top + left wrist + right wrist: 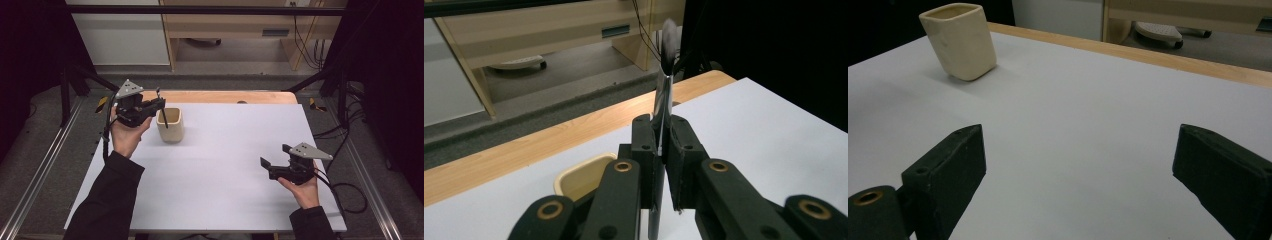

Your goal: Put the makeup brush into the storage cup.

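A cream square cup stands on the white table top at the back left; it is also in the right gripper view and, just below the jaws, in the left gripper view. My left gripper hovers at the cup's left rim, shut on a thin brush with a silvery ferrule and a dark fuzzy tip. In the high view the brush slants down over the cup's mouth. My right gripper rests at the front right, open, with bare table between its jaws.
A wooden strip runs along the table's far edge. Beyond it stands a light wooden desk on grey floor. Black frame bars flank both sides, and cables trail at the right.
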`<state>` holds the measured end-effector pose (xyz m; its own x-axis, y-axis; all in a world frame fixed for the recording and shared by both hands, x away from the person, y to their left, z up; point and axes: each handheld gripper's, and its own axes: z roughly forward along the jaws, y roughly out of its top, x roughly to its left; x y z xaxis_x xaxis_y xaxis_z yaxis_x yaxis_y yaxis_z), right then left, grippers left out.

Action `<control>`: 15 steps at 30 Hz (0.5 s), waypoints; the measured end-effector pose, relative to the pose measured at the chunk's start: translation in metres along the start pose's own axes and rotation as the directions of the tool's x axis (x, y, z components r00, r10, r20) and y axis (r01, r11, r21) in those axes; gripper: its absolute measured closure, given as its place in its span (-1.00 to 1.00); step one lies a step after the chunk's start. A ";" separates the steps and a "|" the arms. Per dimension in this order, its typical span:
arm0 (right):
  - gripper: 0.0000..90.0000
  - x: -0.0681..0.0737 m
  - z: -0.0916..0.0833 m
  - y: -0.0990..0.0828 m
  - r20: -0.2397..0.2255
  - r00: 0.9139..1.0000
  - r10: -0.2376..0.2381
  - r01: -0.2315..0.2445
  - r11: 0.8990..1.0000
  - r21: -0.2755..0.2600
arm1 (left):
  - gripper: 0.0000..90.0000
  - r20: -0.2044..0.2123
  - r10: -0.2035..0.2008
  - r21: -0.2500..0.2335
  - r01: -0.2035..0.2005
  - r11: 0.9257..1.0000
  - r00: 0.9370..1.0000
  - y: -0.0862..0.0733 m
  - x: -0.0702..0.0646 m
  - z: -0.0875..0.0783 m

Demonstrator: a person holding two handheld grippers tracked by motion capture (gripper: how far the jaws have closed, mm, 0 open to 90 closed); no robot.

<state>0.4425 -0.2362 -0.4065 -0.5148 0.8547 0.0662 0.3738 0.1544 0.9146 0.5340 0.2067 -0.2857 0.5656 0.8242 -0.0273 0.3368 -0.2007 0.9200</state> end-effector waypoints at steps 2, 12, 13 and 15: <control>-0.84 0.000 0.000 0.000 0.000 1.000 -0.004 0.004 1.000 0.000 | 0.85 -0.007 -0.004 0.001 0.004 1.000 1.000 0.003 0.002 0.002; -0.84 0.001 0.001 0.000 -0.006 1.000 -0.003 0.003 1.000 -0.001 | 0.85 -0.048 -0.011 0.003 0.012 1.000 0.999 0.009 0.014 0.014; -0.84 0.001 0.001 0.000 -0.008 1.000 -0.003 0.003 1.000 0.001 | 0.85 -0.050 -0.012 0.000 0.012 1.000 0.999 0.009 0.015 0.015; -0.84 0.001 0.001 0.000 -0.009 1.000 -0.001 0.001 1.000 0.002 | 0.85 -0.058 -0.016 -0.004 0.016 1.000 0.998 0.008 0.017 0.017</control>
<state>0.4428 -0.2346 -0.4067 -0.5221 0.8501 0.0690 0.3747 0.1559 0.9140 0.5592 0.2096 -0.2853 0.5155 0.8566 -0.0196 0.3432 -0.1855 0.9208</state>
